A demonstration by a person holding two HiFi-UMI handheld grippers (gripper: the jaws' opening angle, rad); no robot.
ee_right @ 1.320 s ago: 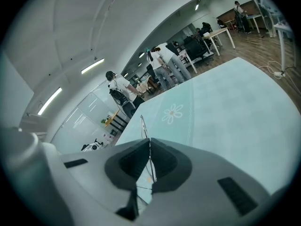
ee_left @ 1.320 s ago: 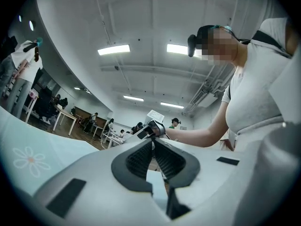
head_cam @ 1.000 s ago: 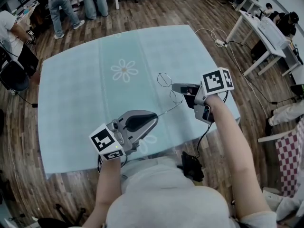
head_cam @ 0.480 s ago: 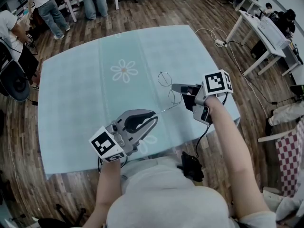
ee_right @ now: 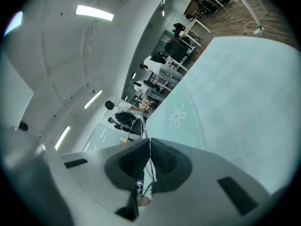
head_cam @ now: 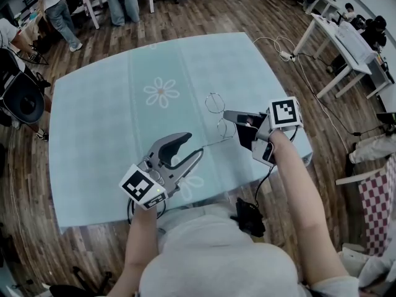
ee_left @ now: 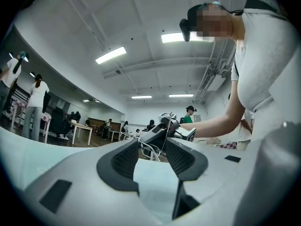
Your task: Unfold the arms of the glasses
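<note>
Glasses (head_cam: 215, 103): thin wire frame with two round lenses, over the right part of the table (head_cam: 93, 141); whether the frame touches the cloth cannot be told.
Grip point: the end of the frame nearest the right gripper (head_cam: 230, 114).
Arm (head_cam: 216, 143): one thin wire arm stands out from the frame and runs toward the left gripper (head_cam: 194, 145); its tip lies just beside the tip of that gripper's nearer jaw.
Right gripper, jaws: closed on the wire of the glasses; in the right gripper view the wire stands pinched between the two dark pads.
Left gripper, jaws: just been opening, now standing wide apart. In the left gripper view only pale cloth shows in the gap; neither pad presses on anything.
Table covering: pale teal cloth with a white daisy print (head_cam: 161, 92), well apart from both grippers.
Surroundings: wooden floor (head_cam: 204, 11) around the table; people (head_cam: 55, 11) standing at the top left of the head view; white desks (head_cam: 343, 42) at the right.
</note>
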